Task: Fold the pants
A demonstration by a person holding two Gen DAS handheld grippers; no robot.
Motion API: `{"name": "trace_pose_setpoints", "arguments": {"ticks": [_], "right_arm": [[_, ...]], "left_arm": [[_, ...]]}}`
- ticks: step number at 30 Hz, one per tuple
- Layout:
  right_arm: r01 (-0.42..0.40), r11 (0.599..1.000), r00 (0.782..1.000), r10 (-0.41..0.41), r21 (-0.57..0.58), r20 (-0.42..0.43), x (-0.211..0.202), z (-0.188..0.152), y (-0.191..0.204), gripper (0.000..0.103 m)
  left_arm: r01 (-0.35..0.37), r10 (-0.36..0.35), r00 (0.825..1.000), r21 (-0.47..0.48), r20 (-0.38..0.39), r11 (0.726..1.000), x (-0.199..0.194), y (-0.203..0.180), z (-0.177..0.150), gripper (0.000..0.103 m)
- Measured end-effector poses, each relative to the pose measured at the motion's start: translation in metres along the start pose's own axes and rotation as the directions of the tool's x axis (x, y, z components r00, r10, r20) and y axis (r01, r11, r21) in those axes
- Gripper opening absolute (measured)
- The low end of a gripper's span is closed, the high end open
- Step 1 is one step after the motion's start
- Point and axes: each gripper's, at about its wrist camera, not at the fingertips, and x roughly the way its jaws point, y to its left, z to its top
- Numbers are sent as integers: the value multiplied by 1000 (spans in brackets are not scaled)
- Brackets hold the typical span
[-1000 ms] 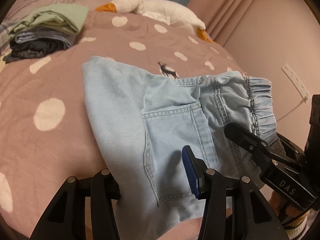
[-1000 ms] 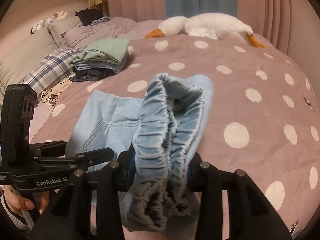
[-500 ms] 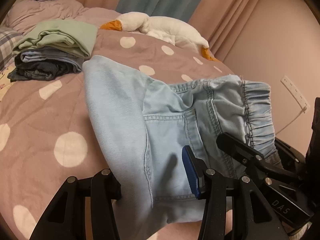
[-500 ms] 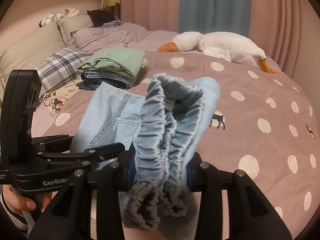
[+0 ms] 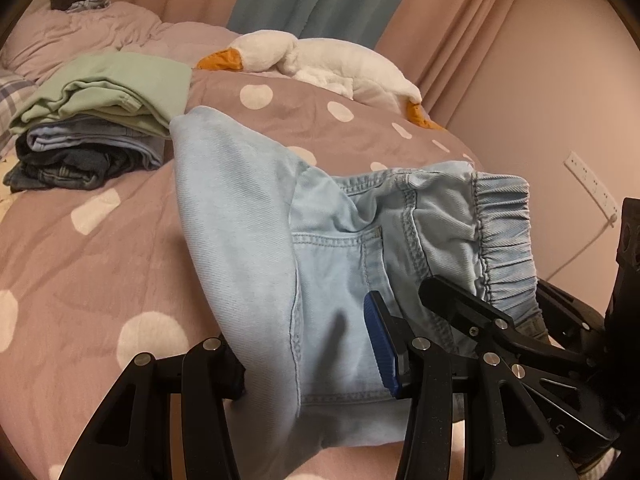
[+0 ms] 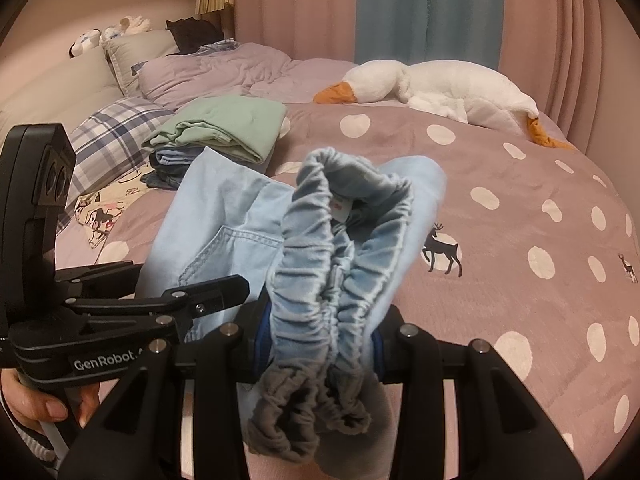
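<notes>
Folded light blue denim pants (image 5: 320, 248) hang lifted above the polka-dot bed between both grippers. My left gripper (image 5: 312, 356) is shut on the folded leg edge near the back pocket. My right gripper (image 6: 320, 348) is shut on the bunched elastic waistband (image 6: 340, 264), which hangs down in front of its fingers. The right gripper also shows at the right of the left wrist view (image 5: 500, 332), and the left gripper at the left of the right wrist view (image 6: 152, 308).
A stack of folded clothes (image 5: 100, 120) with a green piece on top lies at the back left, also in the right wrist view (image 6: 216, 132). A white plush goose (image 6: 432, 84) lies at the far edge. Pillows (image 6: 120, 136) are at the left.
Both grippers have lifted the pants up off the bedspread and carried them toward the stack of folded clothes. Both grips are unchanged.
</notes>
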Motion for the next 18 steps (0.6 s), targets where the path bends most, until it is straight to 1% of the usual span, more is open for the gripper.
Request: {"name": "trace_pose_setpoints", "arguments": {"ticks": [7,18], "right_arm": [[3,1000,1000,-3,9,-5,14,7,-4,39],[6,1000,1000,-6,16,-14,31,13,-7,39]], "left_arm": [[5,-5,1000,-4,-6,1000,10,4,7,49],[5,-5,1000,-12,-13,1000,15,7,9,49]]}}
